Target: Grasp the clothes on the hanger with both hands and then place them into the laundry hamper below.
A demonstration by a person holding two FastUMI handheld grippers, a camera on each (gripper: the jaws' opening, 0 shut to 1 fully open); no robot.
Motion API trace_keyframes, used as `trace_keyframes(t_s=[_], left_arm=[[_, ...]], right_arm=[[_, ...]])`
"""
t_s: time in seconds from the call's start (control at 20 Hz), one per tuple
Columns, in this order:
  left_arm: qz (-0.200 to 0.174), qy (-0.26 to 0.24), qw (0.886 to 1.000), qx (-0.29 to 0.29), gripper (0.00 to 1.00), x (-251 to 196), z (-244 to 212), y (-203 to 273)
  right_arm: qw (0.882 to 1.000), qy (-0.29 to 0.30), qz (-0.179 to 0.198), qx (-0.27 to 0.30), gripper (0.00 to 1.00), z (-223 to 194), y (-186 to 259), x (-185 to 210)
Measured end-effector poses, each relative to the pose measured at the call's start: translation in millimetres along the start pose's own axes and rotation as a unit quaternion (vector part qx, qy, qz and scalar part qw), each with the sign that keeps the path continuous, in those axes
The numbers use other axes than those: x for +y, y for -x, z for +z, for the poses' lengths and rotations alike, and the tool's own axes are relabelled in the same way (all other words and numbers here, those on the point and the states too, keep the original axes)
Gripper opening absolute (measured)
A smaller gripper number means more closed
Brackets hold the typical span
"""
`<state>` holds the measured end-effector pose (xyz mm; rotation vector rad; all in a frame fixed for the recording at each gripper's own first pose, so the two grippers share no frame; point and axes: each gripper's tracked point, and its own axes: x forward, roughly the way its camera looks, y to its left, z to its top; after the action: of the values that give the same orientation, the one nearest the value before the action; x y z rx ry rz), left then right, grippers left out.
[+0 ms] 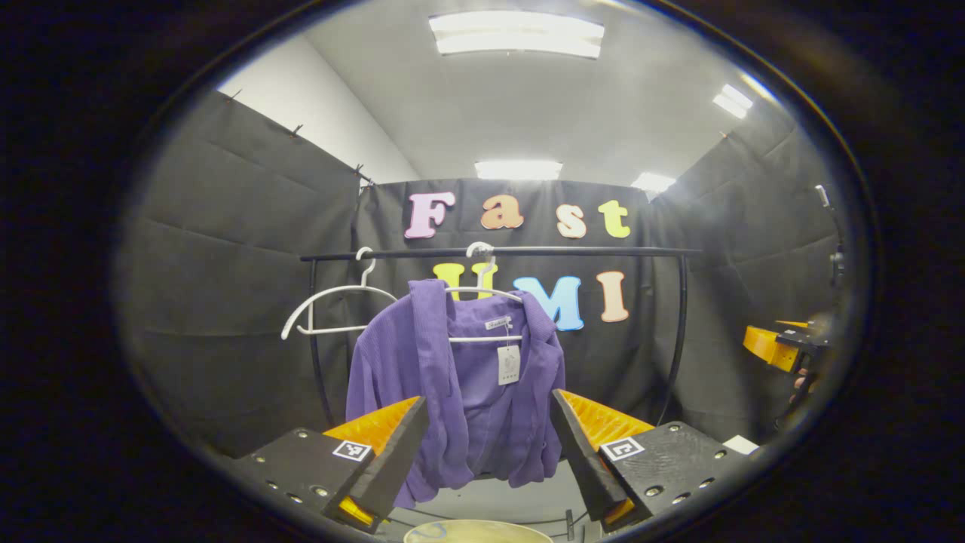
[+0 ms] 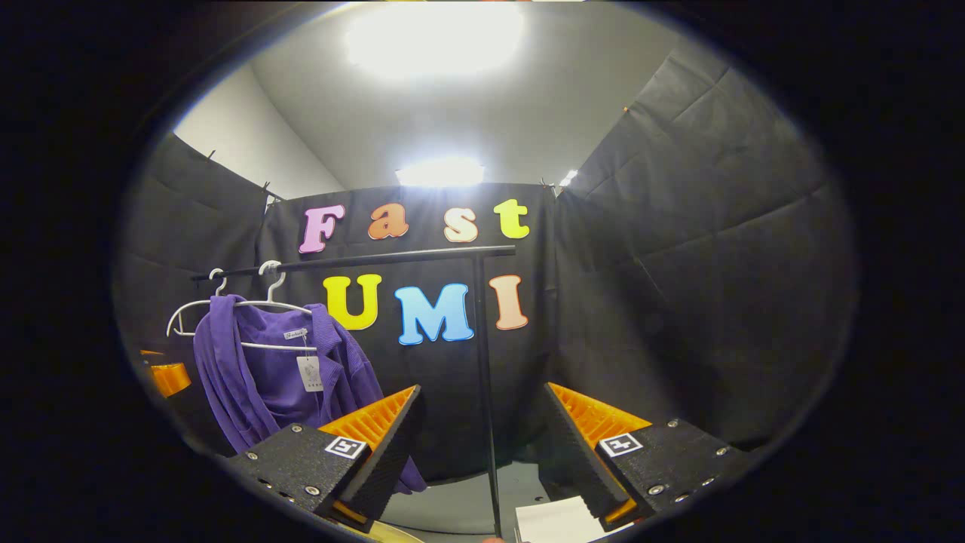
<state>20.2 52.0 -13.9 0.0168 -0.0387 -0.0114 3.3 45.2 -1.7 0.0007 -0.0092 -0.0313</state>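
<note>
Left gripper view shows both grippers spread, approaching the purple shirt (image 1: 460,377) on its hanger (image 1: 482,294); next, probably, each must close on cloth.

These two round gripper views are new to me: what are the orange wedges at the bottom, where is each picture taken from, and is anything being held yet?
Each picture comes from a camera riding on a handheld two-finger gripper. The orange-and-black wedges are that gripper's own fingers. In the left gripper view, the left gripper is open, pointing at a purple garment on a white hanger from a black rail; an empty hanger hangs beside it, and the hamper rim shows below. The right gripper is open too, with the garment off to its left. Nothing is held yet.
</note>
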Motion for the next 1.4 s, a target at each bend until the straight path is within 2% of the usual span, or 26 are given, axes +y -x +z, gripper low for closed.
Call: trace_keyframes(t_s=[0.3, 0.6, 0.9, 0.95, 1.1, 1.2, 1.4], left_arm=[[0.003, 0.011, 1.0, 0.015, 0.97, 16.2, -13.7, -13.1], [0.026, 0.015, 0.999, 0.027, 0.97, 42.9, -11.5, -34.3], [0.046, 0.007, 0.999, 0.024, 0.97, 49.6, 7.2, -70.9], [0.05, 0.005, 0.998, 0.03, 0.94, 48.5, 7.5, -81.2], [0.073, -0.009, 0.997, 0.038, 0.97, 50.3, 8.3, -113.2], [0.094, -0.014, 0.995, 0.044, 0.9, 53.0, 6.0, -131.4], [0.121, -0.014, 0.991, 0.052, 0.97, 64.7, -3.6, -165.9]], right_arm=[[1.0, 0.004, 0.006, 0.012, 0.96, -5.5, -7.5, 25.3], [0.999, 0.01, 0.043, 0.016, 0.96, 9.4, -30.5, 71.8], [0.996, -0.005, 0.091, 0.023, 0.96, 21.6, -80.5, 119.9], [0.995, -0.009, 0.099, 0.027, 0.96, 20.6, -91.5, 127.4], [0.989, -0.018, 0.139, 0.039, 0.96, 14.6, -124.7, 156.4], [0.985, -0.031, 0.165, 0.051, 0.96, 6.6, -143.1, 175.6], [0.971, -0.058, 0.216, 0.086, 0.96, -16.3, -170.2, 221.6]])
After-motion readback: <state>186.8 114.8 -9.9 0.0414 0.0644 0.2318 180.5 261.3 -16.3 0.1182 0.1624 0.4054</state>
